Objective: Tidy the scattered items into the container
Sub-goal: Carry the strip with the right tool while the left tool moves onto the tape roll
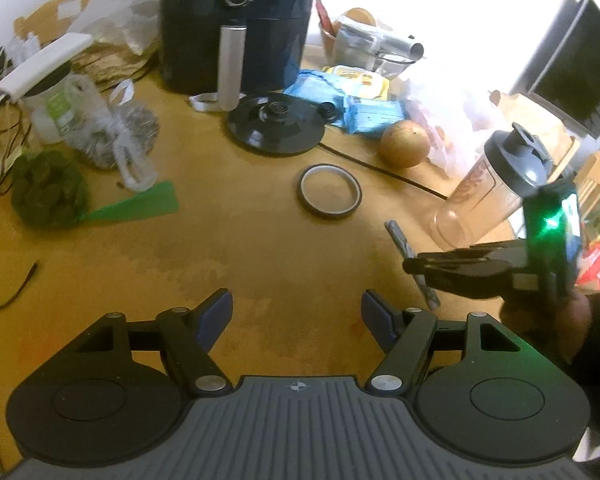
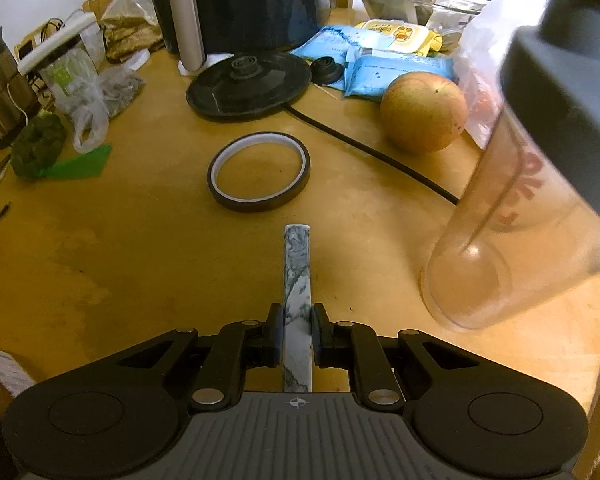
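My right gripper (image 2: 296, 326) is shut on a marbled grey-and-white stick (image 2: 297, 276) that points forward above the wooden table (image 2: 140, 260). In the left wrist view the same stick (image 1: 404, 246) shows crosswise in the right gripper (image 1: 414, 266), off to the right. My left gripper (image 1: 297, 310) hangs open over bare table, nothing between its fingers. A roll of dark tape (image 2: 259, 171) lies flat ahead, also seen as the tape roll (image 1: 330, 191). A clear shaker bottle (image 2: 520, 220) with a dark lid stands at the right, close to the right gripper; the bottle (image 1: 488, 192) leans in the fisheye.
An apple (image 2: 424, 112) and a kettle base (image 2: 250, 84) with its cable sit behind the tape. A black air fryer (image 1: 236, 20), blue packets (image 1: 364, 114), plastic bags (image 1: 112, 136) and a green net of round things (image 1: 48, 188) crowd the back and left.
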`<act>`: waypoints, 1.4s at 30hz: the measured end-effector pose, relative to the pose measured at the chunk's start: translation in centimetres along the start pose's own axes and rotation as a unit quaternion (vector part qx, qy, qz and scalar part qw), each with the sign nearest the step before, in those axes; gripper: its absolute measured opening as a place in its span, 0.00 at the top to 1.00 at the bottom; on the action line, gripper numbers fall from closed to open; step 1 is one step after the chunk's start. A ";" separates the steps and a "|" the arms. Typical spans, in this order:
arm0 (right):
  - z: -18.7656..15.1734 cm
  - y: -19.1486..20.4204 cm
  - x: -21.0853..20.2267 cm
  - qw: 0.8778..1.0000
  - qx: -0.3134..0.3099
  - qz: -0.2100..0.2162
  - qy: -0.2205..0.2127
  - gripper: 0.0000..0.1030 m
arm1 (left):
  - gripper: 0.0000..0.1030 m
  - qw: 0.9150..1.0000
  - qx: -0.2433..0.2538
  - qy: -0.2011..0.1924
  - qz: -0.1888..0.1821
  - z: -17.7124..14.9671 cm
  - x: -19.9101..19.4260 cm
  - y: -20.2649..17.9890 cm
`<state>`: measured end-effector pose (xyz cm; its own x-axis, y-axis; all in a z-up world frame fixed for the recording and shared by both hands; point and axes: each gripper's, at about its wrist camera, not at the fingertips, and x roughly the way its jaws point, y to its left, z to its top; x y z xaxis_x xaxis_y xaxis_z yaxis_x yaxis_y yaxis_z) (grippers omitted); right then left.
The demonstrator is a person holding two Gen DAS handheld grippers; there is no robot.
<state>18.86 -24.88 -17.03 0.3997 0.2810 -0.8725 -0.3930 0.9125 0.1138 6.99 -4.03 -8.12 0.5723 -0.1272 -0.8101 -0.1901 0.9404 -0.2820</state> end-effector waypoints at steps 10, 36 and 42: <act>-1.2 -1.4 -3.3 0.999 0.048 0.005 -0.017 0.84 | 0.32 0.999 0.051 -0.002 -0.006 2.4 3.0 -1.0; -6.9 -5.1 -7.9 0.986 0.156 -0.044 -0.030 0.84 | 0.51 0.995 -0.058 0.057 0.066 7.3 17.4 -1.7; -8.1 -6.7 -8.8 0.982 0.177 -0.063 -0.031 0.84 | 0.53 0.994 -0.055 0.066 0.073 7.9 19.6 -2.6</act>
<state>11.27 -35.83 -13.92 0.4804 0.1660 -0.8612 -0.0282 0.9844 0.1740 25.00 -6.46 -19.19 0.4244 -0.0384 -0.9047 -0.3542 0.9125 -0.2048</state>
